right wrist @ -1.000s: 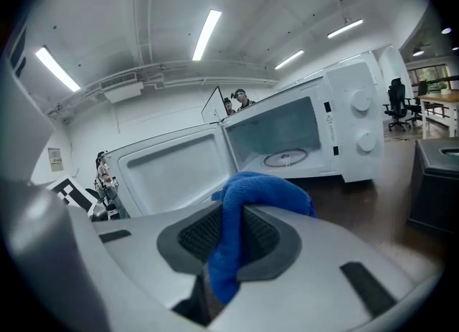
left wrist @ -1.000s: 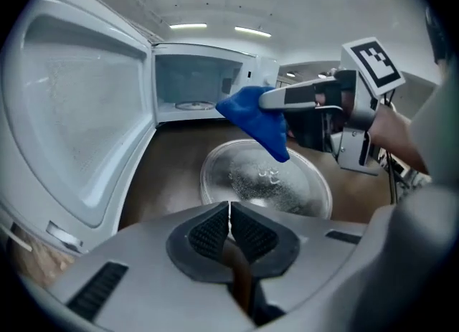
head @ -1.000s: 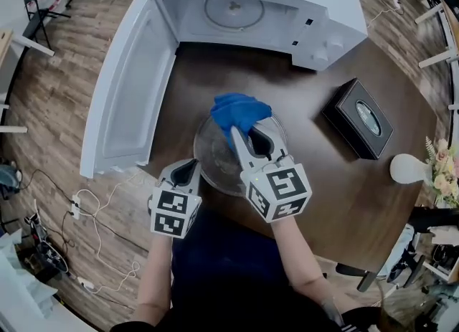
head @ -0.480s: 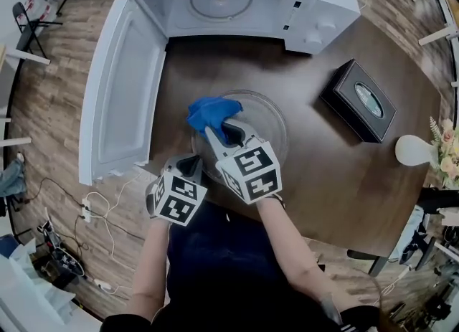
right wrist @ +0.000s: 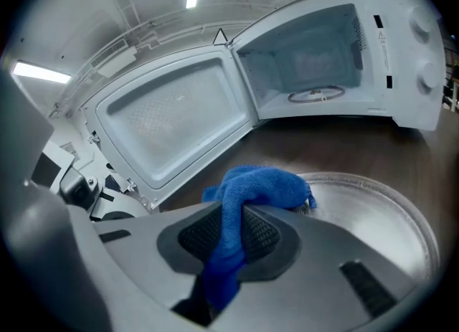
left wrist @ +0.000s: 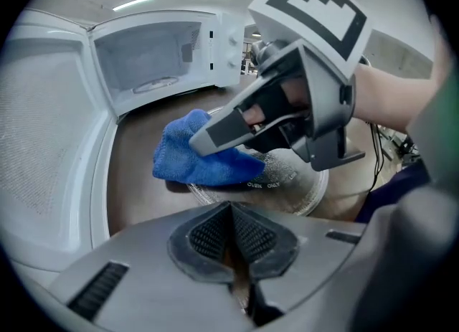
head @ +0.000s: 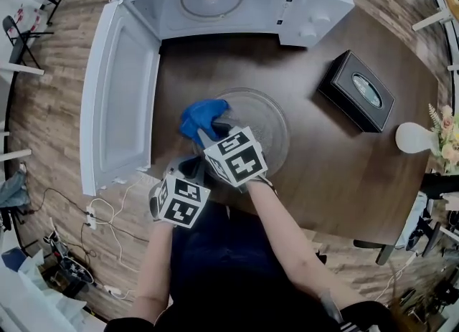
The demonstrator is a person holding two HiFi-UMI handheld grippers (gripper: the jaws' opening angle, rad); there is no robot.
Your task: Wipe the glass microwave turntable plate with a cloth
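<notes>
In the middle of the frame, the round clear glass turntable plate [head: 262,119] lies on the dark wooden table [head: 358,173]. The right gripper [head: 206,138], jaws clamped on the blue cloth [head: 199,117], presses it on the plate's left rim to wipe. The left gripper [head: 188,171], jaws closed and empty, rests beside it.

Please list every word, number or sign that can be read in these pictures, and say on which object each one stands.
"OVEN ONLY": raised letters on the rim of the glass turntable plate, seen in the left gripper view; the letters next to them are too blurred to read.
Markings on the microwave control panel: too small to read.
Black box: no print that can be read.
</notes>
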